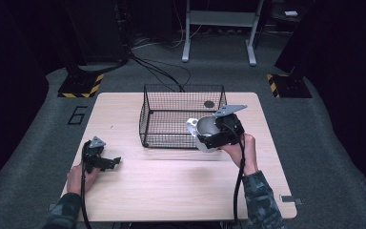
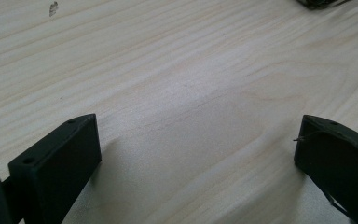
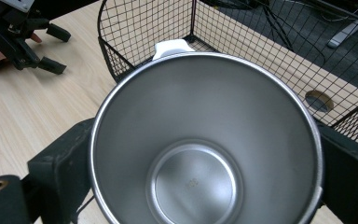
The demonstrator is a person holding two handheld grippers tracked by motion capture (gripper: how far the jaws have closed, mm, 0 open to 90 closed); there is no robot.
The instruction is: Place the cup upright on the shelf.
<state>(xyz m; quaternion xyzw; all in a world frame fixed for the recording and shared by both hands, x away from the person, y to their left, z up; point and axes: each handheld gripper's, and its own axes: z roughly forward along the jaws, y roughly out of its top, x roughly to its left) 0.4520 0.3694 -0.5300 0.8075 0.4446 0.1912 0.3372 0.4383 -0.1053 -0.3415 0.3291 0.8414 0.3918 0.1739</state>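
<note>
My right gripper (image 1: 209,136) is shut on a steel cup (image 1: 205,128) with a white handle, held tilted at the near right corner of the black wire basket (image 1: 167,117). In the right gripper view the cup (image 3: 205,154) shows its bare inside, its mouth toward the camera, its white handle (image 3: 170,47) toward the basket (image 3: 140,28), and the jaws press on both sides of it. My left gripper (image 1: 116,162) rests open on the table near its left edge. Its two black fingers (image 2: 56,163) stand wide apart over bare wood in the left gripper view.
The light wooden table (image 1: 171,186) has open room in front of the basket. A round hole (image 1: 209,104) in the tabletop lies under the basket's far right part. Beyond the table are floor cables and a metal stand (image 1: 219,28).
</note>
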